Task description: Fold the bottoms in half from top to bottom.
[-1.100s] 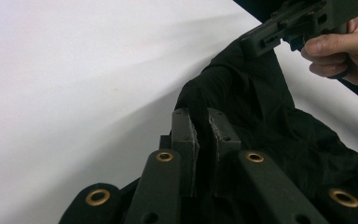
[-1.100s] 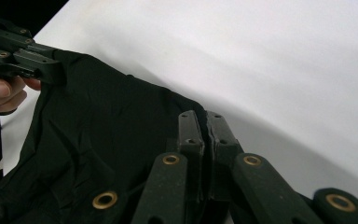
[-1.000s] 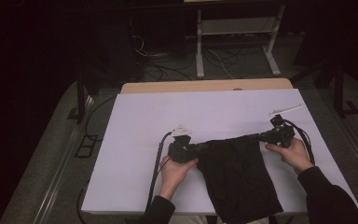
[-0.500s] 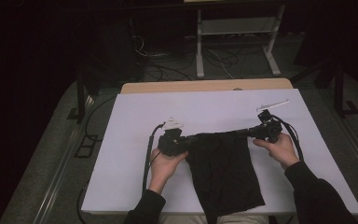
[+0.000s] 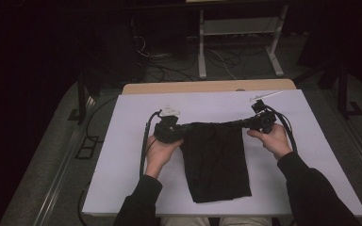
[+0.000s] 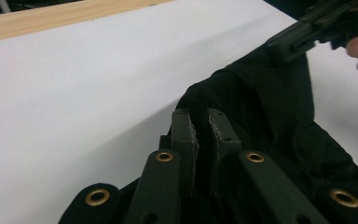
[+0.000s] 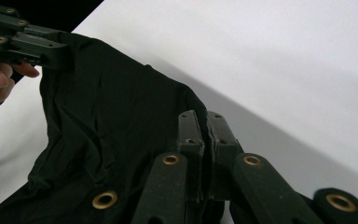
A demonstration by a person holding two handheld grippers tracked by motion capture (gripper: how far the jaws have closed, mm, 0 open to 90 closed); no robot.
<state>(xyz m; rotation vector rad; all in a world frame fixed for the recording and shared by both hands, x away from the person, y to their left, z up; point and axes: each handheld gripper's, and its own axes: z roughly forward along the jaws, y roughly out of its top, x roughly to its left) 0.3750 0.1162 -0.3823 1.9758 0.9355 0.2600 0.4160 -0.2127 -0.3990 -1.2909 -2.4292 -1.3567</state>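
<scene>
I had the left gripper [image 5: 183, 131] a little left of the worktop's [image 5: 122, 160] middle, its fingers [image 6: 185, 135] pinched narrow on the top left corner of a black cloth [image 5: 217, 160]; in the left gripper view the two pads stood nearly together with dark fabric caught between them. From there the cloth's top edge ran taut across to my right gripper [image 5: 242, 125], which sat toward the worktop's right edge, nearer the far side than the near one. Its fingers [image 7: 189, 133] were likewise closed narrow on the cloth's top right corner, a fold of fabric squeezed between the pads in the right gripper view. Below that stretched edge the cloth lay spread flat on the white worktop, reaching back toward the near edge, about midway between the left and right edges.
</scene>
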